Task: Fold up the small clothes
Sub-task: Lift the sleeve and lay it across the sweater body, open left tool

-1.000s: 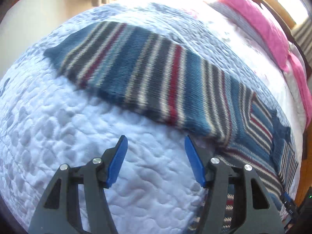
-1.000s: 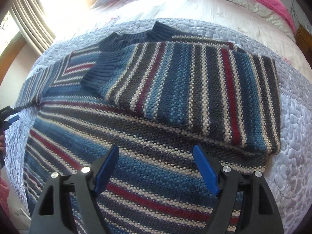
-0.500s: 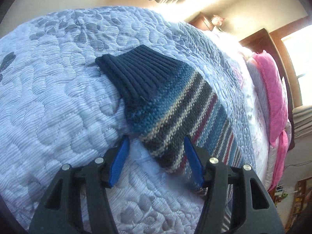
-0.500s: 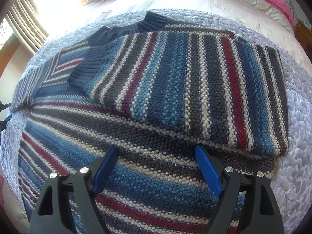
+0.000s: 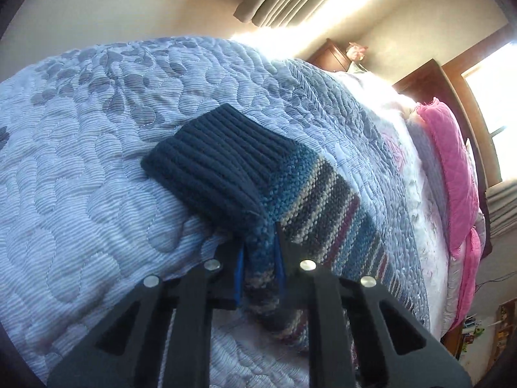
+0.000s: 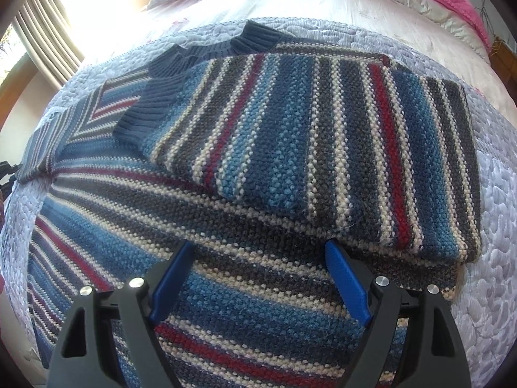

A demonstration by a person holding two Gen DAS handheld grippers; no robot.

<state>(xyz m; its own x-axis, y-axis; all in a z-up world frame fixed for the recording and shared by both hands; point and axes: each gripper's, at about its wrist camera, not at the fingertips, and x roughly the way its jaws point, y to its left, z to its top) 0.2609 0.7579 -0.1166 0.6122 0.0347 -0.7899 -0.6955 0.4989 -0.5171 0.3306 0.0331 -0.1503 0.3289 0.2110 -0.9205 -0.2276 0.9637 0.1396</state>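
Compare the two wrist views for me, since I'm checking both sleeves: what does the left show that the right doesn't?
Only the left wrist view shows the left gripper, jaws closed on the unfolded sleeve near its navy cuff. Only the right wrist view shows the open right gripper above the sweater body, and the other sleeve folded across it. Both show the quilt.

No legible text or labels.
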